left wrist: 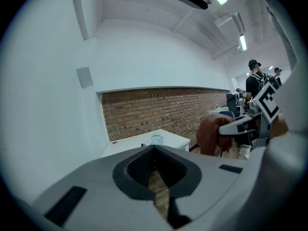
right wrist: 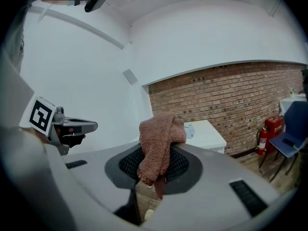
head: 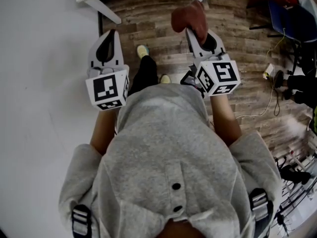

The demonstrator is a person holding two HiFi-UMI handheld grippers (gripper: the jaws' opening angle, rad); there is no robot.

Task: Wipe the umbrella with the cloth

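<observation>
A reddish-brown cloth (head: 189, 18) hangs bunched from the tip of my right gripper (head: 197, 35), whose jaws are shut on it. In the right gripper view the cloth (right wrist: 158, 146) drapes over the jaw tips (right wrist: 155, 163) and hides where they meet. My left gripper (head: 109, 34) is held level beside it, to the left, shut with nothing in it. Its closed jaws (left wrist: 154, 149) point toward a white table, with the cloth (left wrist: 211, 134) showing at the right. No umbrella is in any view.
A white table (left wrist: 126, 146) stands ahead against a brick wall, with a small pale object (left wrist: 157, 139) on it. A white wall (head: 39, 83) runs along the left. A blue chair (right wrist: 289, 141), a fire extinguisher (right wrist: 263, 138) and floor cables (head: 271, 99) are at the right.
</observation>
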